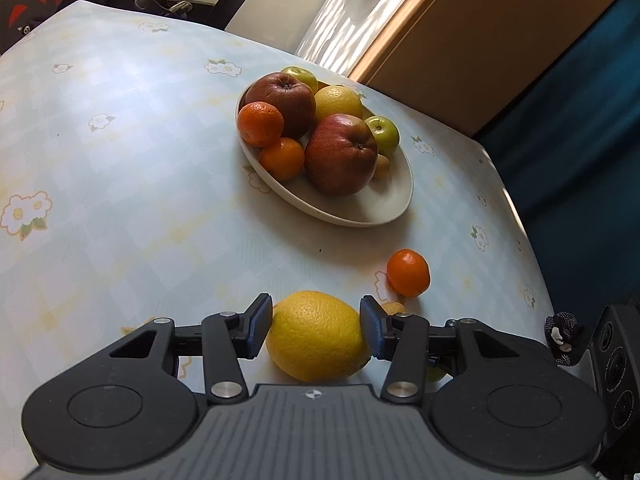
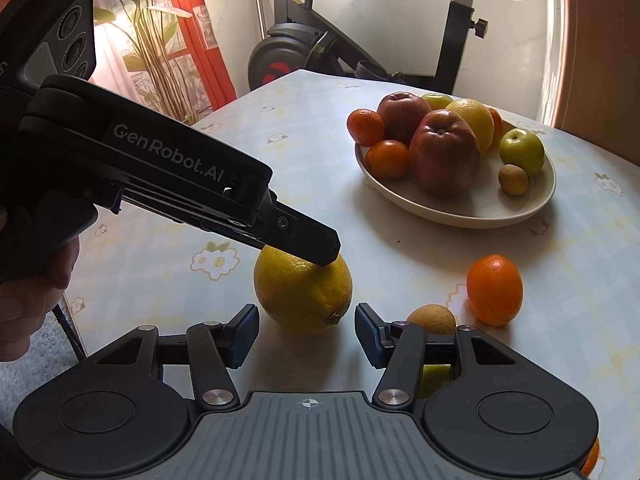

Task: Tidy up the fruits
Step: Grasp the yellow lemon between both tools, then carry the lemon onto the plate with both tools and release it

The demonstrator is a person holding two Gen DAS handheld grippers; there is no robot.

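Left gripper point(image 1: 316, 330): I see its blue pads either side of the large yellow dimpled lemon point(image 1: 317, 336); contact unclear, I cannot tell grip.
Right gripper point(image 2: 305, 332): fingers apart, empty; lemon just beyond at 12 o'clock.
Small orange mandarin point(image 2: 495, 289): on table, 2 o'clock.
Cream oval plate point(image 2: 532, 204): farther, piled with fruit.

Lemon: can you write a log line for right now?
lemon: on table | left tongs: gripping lemon | right tongs: open, empty | bowl: holds fruit
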